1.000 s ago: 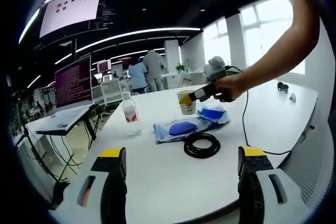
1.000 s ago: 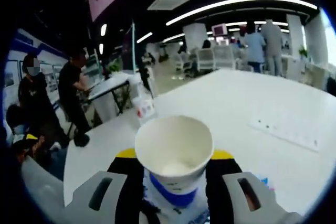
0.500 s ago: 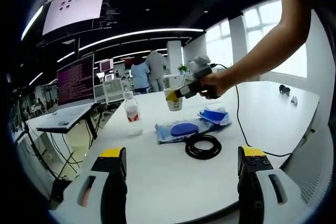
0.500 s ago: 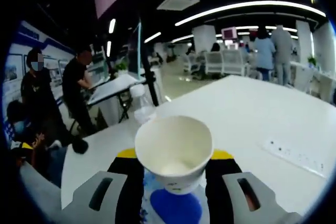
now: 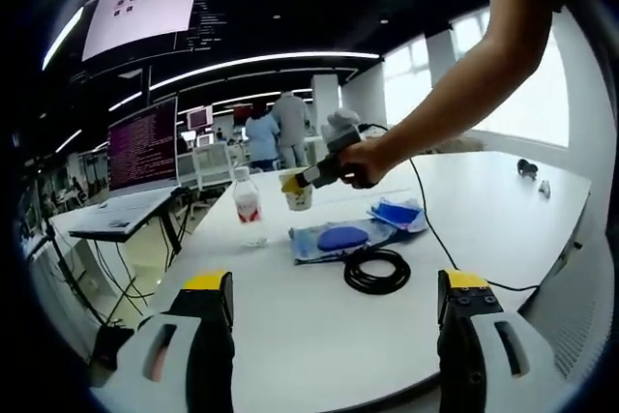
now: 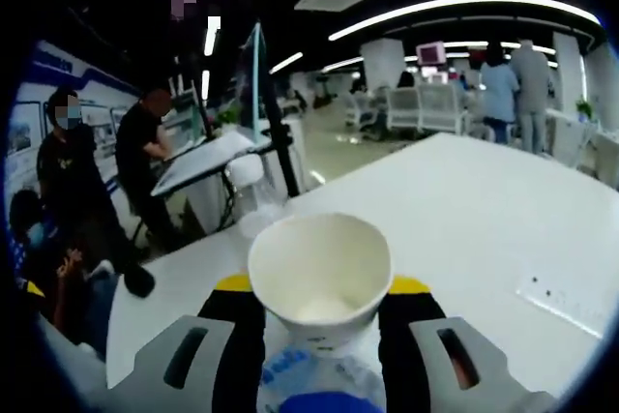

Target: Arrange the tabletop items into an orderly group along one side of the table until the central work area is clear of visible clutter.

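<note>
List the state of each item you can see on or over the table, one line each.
Paper cup: upright, gripped between the right gripper's fingers, held above the table.
Water bottle: standing upright, cap on.
Black cable: coiled, lying flat.
Blue packet: lying flat beside the cable.
Left gripper: open, holding nothing.

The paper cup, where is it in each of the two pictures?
Left gripper view: the paper cup sits left of centre, above the table, held in the right claw, just right of the water bottle.
Right gripper view: the cup is at bottom centre, between that claw's jaws.
Shared landmark: the water bottle, up and left of the cup here.
</note>
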### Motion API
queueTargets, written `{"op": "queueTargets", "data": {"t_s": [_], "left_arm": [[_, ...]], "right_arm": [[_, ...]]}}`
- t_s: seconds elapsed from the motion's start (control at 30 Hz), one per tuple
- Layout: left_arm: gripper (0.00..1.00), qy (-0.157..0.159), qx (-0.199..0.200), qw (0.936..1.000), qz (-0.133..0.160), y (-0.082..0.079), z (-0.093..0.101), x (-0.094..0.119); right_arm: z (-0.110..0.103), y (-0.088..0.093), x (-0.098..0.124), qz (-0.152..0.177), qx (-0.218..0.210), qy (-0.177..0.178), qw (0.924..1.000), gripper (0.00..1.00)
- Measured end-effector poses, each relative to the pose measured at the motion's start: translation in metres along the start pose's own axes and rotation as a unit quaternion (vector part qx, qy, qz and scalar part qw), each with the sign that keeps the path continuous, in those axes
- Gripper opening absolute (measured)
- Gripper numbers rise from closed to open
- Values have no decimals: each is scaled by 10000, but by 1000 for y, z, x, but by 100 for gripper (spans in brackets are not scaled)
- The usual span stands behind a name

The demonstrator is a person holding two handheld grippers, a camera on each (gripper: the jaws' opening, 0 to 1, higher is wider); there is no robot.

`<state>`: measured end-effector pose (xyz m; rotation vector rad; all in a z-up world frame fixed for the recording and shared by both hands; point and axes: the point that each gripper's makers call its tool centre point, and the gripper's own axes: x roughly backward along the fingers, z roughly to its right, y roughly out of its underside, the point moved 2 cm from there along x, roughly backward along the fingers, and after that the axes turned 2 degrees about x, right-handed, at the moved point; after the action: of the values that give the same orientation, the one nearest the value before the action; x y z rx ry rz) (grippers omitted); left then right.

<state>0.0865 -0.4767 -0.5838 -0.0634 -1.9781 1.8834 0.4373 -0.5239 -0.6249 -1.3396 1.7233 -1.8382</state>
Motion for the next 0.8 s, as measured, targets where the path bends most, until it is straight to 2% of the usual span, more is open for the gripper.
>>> {"op": "queueTargets", "data": {"t_s": [0.07, 0.3, 0.4, 0.6, 0.8], "left_arm": [[86, -21, 20, 10000, 6, 0, -1, 0], [86, -78, 73, 9999, 70, -2, -4, 1], [86, -93, 118, 9998, 117, -3, -5, 2], [86, -80, 126, 9998, 133, -3, -4, 1], [86, -79, 135, 9998, 137, -4, -4, 1]], "right_arm": [[2, -2, -12, -20, 47, -17, 10000, 43], [-11, -6, -31, -104, 172, -72, 9998, 43], [-14, -1, -41, -101, -51, -55, 9999, 43], [-8, 13, -51, -88, -397, 118, 9991, 42], [-2, 22, -55, -113, -483, 184, 9986, 42]]}}
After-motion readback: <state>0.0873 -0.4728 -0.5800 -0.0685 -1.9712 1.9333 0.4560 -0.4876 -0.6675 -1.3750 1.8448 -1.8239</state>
